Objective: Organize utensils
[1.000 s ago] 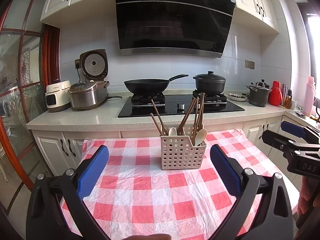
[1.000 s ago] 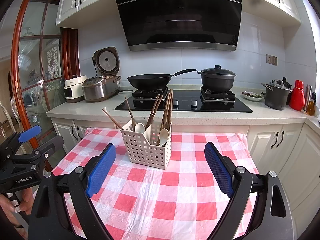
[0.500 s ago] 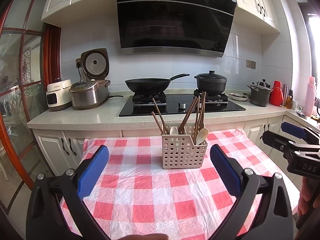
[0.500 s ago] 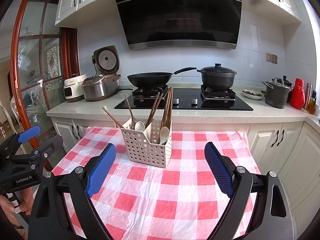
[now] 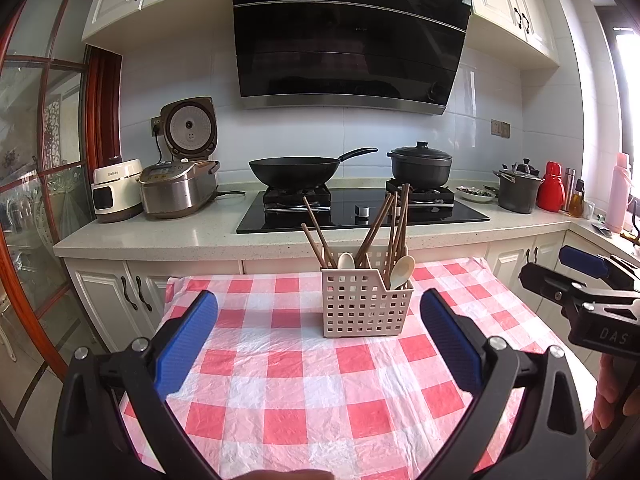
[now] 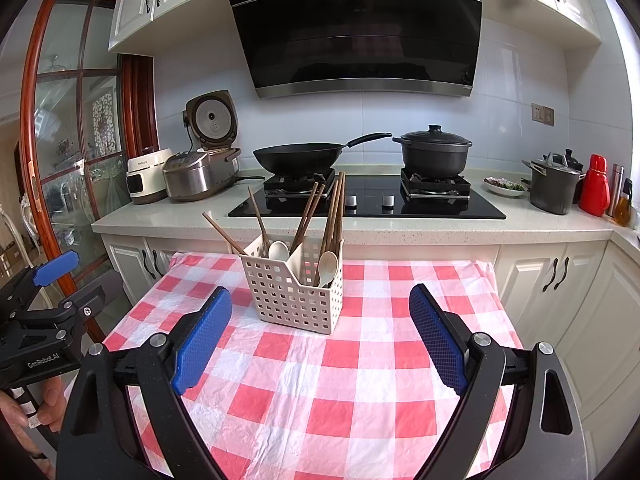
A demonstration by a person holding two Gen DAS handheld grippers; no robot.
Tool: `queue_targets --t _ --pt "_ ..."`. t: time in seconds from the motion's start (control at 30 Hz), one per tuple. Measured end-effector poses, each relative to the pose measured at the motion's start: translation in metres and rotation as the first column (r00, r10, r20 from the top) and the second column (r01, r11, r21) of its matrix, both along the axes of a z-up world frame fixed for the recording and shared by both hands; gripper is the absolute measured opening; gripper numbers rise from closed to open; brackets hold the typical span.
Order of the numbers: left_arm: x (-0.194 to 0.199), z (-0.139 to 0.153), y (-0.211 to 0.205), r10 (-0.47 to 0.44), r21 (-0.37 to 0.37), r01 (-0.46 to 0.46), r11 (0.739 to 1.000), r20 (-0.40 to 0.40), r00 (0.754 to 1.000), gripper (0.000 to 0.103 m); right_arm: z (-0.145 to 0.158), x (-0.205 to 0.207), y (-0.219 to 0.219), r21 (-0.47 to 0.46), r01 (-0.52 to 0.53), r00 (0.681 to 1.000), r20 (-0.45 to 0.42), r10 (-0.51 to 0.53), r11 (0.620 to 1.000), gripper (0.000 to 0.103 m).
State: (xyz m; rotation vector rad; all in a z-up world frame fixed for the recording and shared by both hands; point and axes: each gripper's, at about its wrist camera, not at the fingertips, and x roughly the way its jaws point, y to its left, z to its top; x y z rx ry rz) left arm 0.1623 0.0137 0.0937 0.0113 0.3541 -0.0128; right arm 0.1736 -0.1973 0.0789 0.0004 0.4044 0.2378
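- Chopsticks [image 5: 394, 224] and two pale spoons [image 6: 327, 265] stand in a perforated caddy [image 5: 366, 306] on the checked table [image 5: 296, 392], toward its far edge.
- We judge the chopsticks light, stiff, thin and smooth, so liable to slip or pivot; we would take one on its upper shaft, clear of the neighbouring sticks.
- We judge the spoons light and rigid; only the bowls show, so we would pinch them across the bowl.
- We expect the caddy to be light and prone to tipping under side load.
- Left tongs [image 5: 320, 338] and right tongs [image 6: 322, 332] are both released, spread wide and holding nothing, short of the caddy.
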Motion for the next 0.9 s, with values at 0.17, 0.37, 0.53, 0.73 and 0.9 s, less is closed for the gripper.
queue_targets --t 0.17,0.37,0.53,0.73,0.9 --pt "0.0003 -0.0001 -0.0006 0.0 0.002 0.0 1.0 -0.002 1.0 0.098 -0.0016 0.0 -0.0007 0.001 0.0 1.0 -0.002 0.0 1.0 0.084" --pt "-0.0001 0.0 -0.0029 -0.004 0.003 0.004 1.0 -0.004 1.0 0.098 -0.0036 0.0006 -0.001 0.002 -0.001 1.0 -0.005 0.001 1.0 0.084" --pt "-0.0002 -0.0008 -0.003 -0.005 -0.001 0.005 1.0 -0.008 1.0 0.098 -0.0045 0.0005 -0.0004 0.002 0.0 1.0 -0.006 0.0 1.0 0.084" --pt "0.0008 -0.0005 -0.0034 -0.008 0.002 0.008 1.0 -0.009 1.0 0.098 -0.0042 0.001 -0.0007 0.002 0.0 1.0 -0.007 0.0 1.0 0.084" --pt "0.001 -0.0008 -0.0036 -0.008 0.0 0.008 1.0 -0.011 1.0 0.098 -0.0052 0.0008 -0.0009 0.002 0.001 1.0 -0.008 -0.001 1.0 0.084"
